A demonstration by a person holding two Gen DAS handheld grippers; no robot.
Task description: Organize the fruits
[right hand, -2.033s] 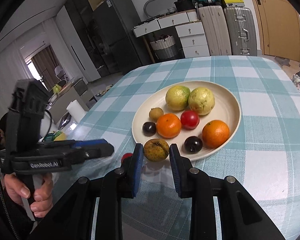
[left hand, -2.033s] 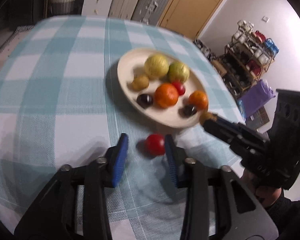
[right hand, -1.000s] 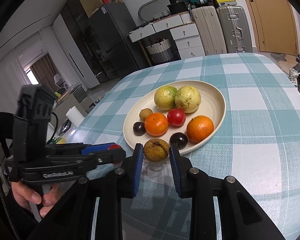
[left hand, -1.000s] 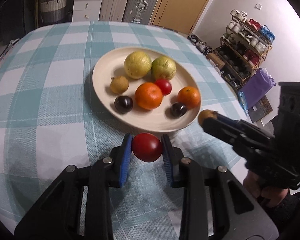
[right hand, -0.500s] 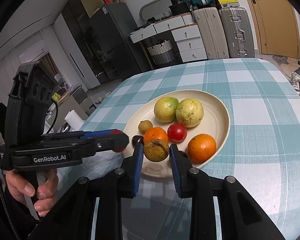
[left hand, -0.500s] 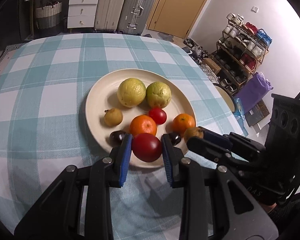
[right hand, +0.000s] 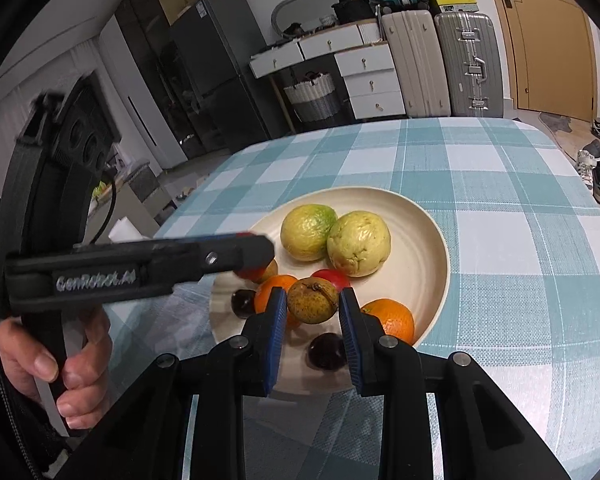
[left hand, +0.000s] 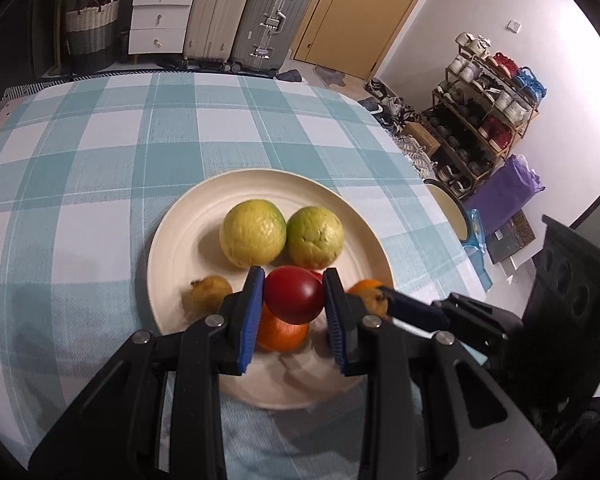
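While level above the plate (left hand: 172, 240), left fingers (left hand: 253, 312) clamping red fruit (left hand: 294, 294), right fingers (right hand: 277, 328) brown fruit (right hand: 312, 300).

Cream plate (left hand: 172, 240), teal-and-white checked tablecloth (left hand: 100, 152), red tomato (left hand: 294, 294).

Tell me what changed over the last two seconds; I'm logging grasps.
The left hand-held gripper shut on the red fruit that lay on the cloth, lifted it and carried it over the plate. The right hand-held gripper, gripping the brown fruit all along, also moved from the plate's edge to above it. The fruit already on the plate stayed put.
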